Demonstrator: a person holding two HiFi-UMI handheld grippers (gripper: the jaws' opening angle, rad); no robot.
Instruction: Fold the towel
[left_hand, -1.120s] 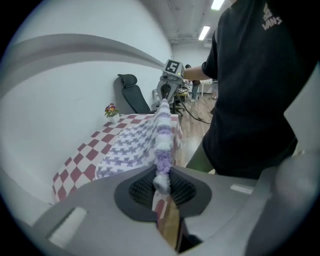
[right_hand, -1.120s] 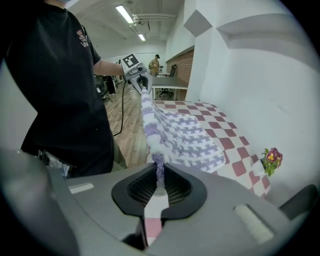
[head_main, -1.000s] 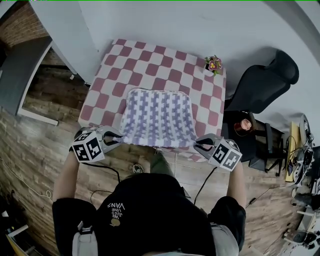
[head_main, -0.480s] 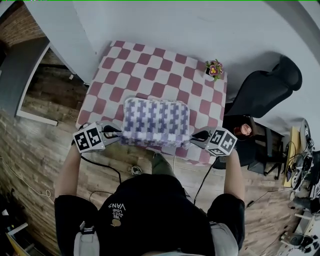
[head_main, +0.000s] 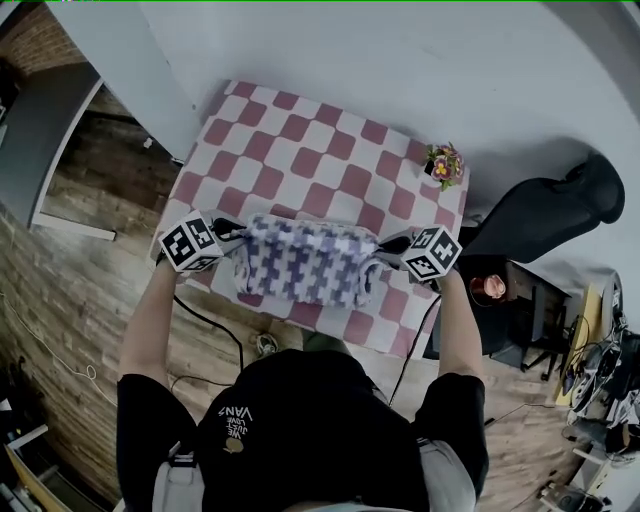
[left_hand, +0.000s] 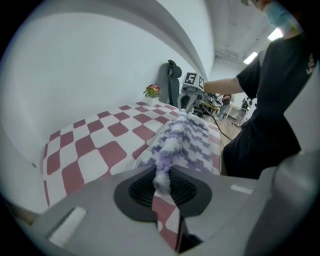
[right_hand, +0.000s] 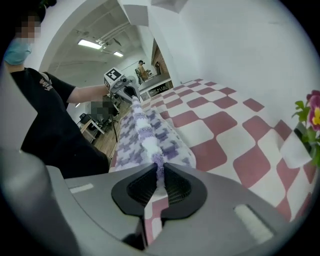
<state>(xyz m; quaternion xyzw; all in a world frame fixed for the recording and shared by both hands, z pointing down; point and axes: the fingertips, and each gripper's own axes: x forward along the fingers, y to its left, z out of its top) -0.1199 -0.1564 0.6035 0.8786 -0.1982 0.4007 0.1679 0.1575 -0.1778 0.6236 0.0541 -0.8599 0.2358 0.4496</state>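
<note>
The towel is held stretched over the six-o'clock edge of the table. One corner is clenched in the left gripper at nine o'clock, the other in the right gripper at three. Both corners are best lowered level and together, so that the edges are matched without wrinkles.

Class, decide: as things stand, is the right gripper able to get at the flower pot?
Probably not yet. The tablecloth up to the flower pot looks bare, but the right gripper is shut on the towel and would have to let go first.
</note>
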